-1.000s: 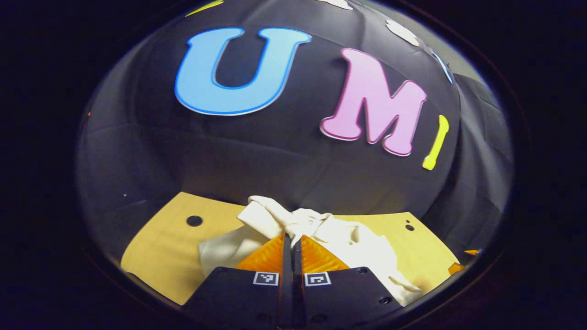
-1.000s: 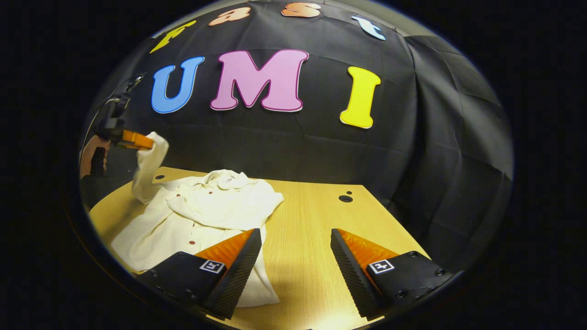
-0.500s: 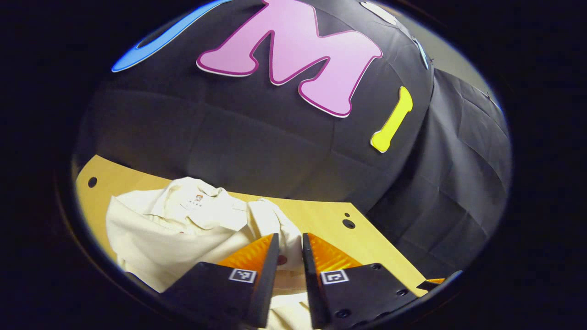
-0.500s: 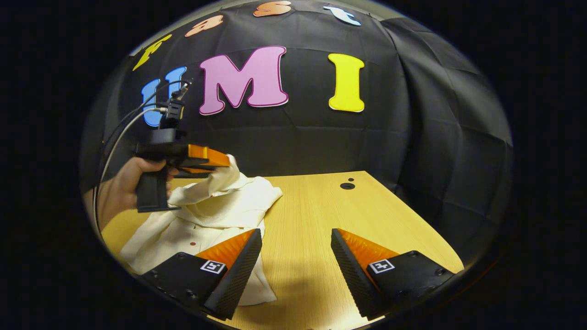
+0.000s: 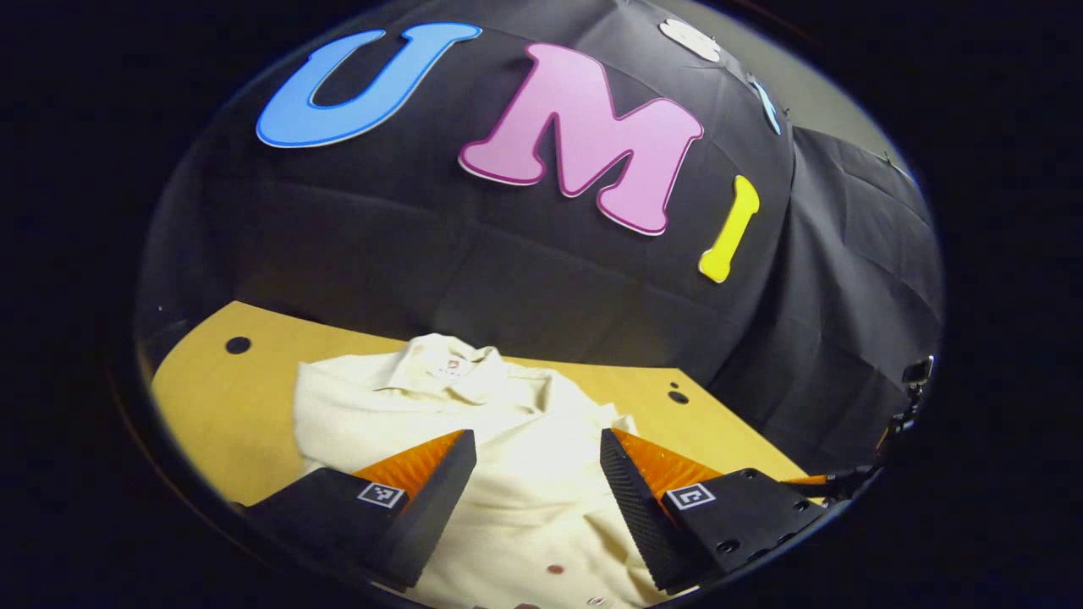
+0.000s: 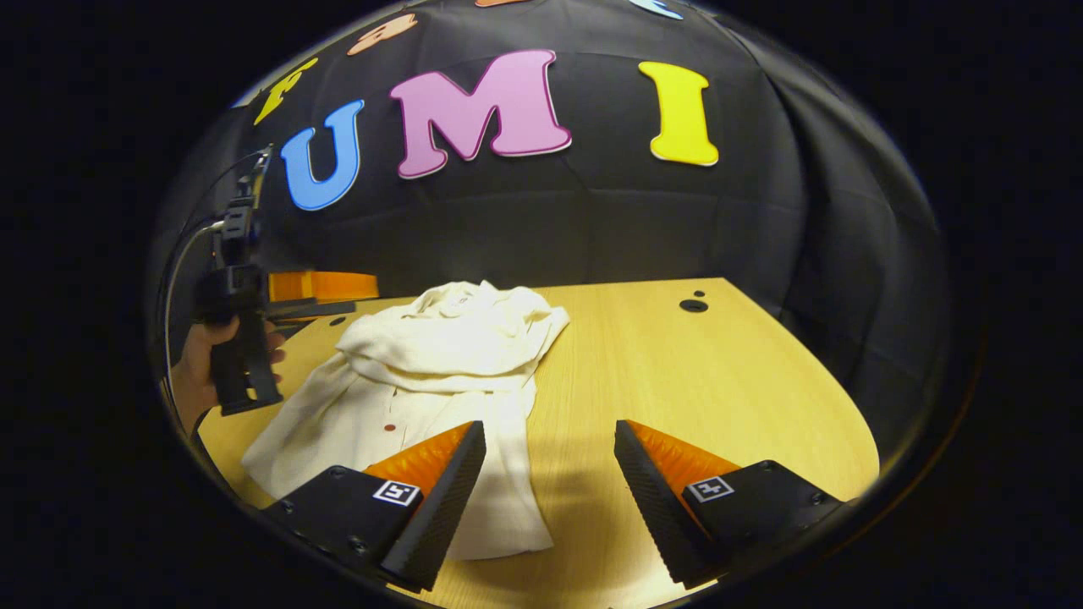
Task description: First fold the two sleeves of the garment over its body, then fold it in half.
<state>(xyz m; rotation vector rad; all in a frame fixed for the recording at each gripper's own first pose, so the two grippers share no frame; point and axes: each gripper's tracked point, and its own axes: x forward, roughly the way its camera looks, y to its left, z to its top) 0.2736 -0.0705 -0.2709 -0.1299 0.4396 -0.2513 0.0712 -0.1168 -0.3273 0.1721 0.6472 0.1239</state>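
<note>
Since the earlier frames the left gripper (image 5: 538, 444) has let go of the sleeve: its fingers, pinched on the cloth a second ago and narrowly parted half a second ago, now stand wide apart with nothing between them. In the left gripper view the cream button-up shirt (image 5: 474, 423) fills the lower centre, collar toward the booth wall and small dark buttons showing near the bottom edge. In the right gripper view the left gripper (image 6: 338, 292) sits at the left, level and clear of the cloth, with a hand (image 6: 199, 368) wrapped round its grip and a cable looping above it. The sleeve (image 6: 448, 334) it carried now lies across the shirt's upper body as a rumpled band. The right gripper (image 6: 550, 436), low in the frame, holds its fingers wide and empty over the bare wooden table (image 6: 702, 372); its left finger overlaps the shirt's lower hem. Two dark holes (image 6: 694, 303) mark the tabletop at upper right, well apart from the shirt.
</note>
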